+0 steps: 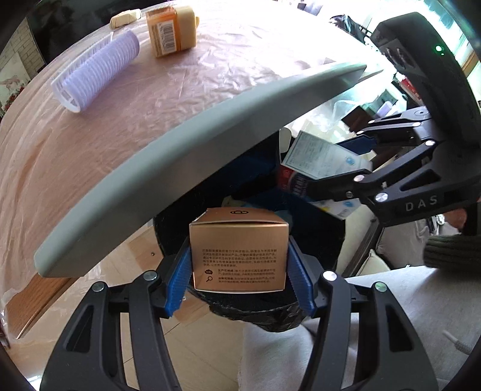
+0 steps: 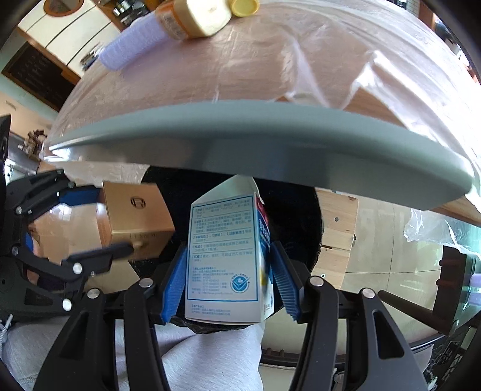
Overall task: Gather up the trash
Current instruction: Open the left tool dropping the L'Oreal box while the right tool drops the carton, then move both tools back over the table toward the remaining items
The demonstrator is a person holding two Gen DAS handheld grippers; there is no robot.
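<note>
My left gripper [image 1: 239,240] points down over a black-lined trash bin [image 1: 315,228] below the table edge. A gold box [image 1: 239,252] stands between its blue pads [image 1: 179,273], which sit a little off the box's sides. My right gripper [image 2: 229,246] hangs over the same bin [image 2: 288,210] with a white and blue carton [image 2: 222,255] between its pads [image 2: 282,279]. A gap shows on the carton's right side. Each gripper appears in the other's view: the right one [image 1: 339,162] with the carton [image 1: 321,156], the left one [image 2: 105,219] with the gold box [image 2: 135,219].
The grey table edge [image 1: 180,156] overhangs the bin. On the plastic-covered tabletop lie a lavender ribbed cylinder [image 1: 96,69], an orange and cream bottle [image 1: 171,30], a cream wrapper [image 1: 124,18] and a yellow cap [image 2: 243,6]. A person's grey-trousered legs [image 2: 210,355] are just below the bin.
</note>
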